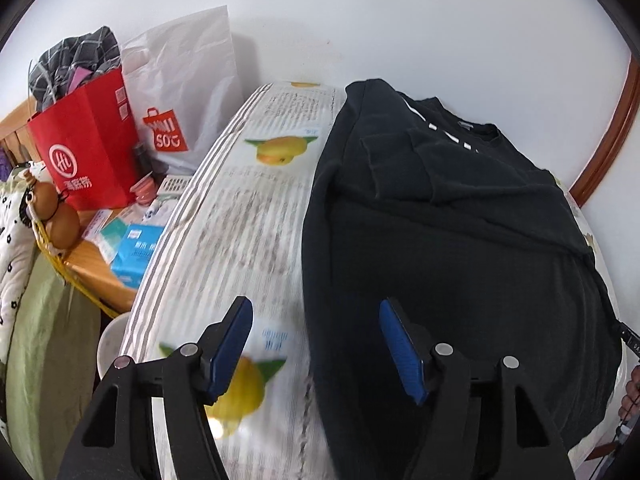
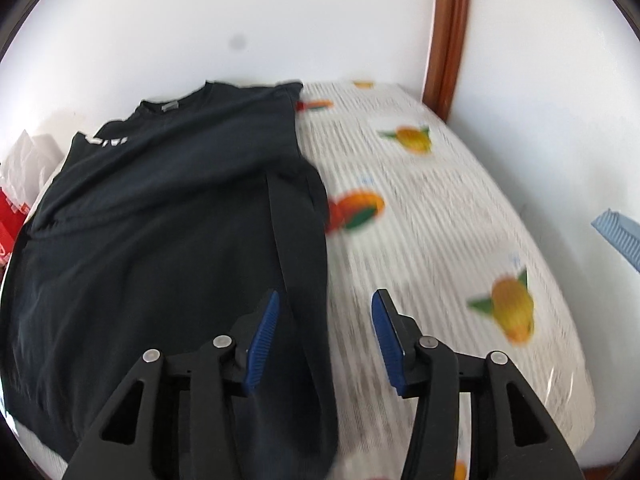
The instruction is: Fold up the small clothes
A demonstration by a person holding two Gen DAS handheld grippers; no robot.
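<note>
One wide surface (image 1: 248,216), covered in a white striped cloth printed with yellow-orange fruit and lines of text, fills most of both views and runs back to a white wall (image 1: 400,20). Spread flat on it is a black T-shirt (image 1: 440,248), its collar toward 12 o'clock by the wall and its hem toward 6 o'clock; both side parts are folded in over the body, and a strip of white lettering shows near the neck. In the left wrist view the shirt covers the half of the cloth from 1 to 5 o'clock; in the right wrist view it covers the half from 7 to 11 o'clock. At 9 to 10 o'clock in the left view stands a red paper bag (image 1: 86,148) stuffed with dark checked fabric, touching a white plastic bag (image 1: 180,92) behind it, with small boxes (image 1: 136,252) lying on a wooden top near 8 o'clock. A brown wooden frame (image 2: 448,32) rises at 1 o'clock in the right view. The left gripper (image 1: 316,348) hangs at 6 o'clock over the shirt's left edge, its jaws spread with nothing pinched; one blue pad stands over bare cloth, the other over black fabric. The right gripper (image 2: 326,340) hangs at 6 o'clock over the shirt's right edge, jaws likewise spread and empty.
</note>
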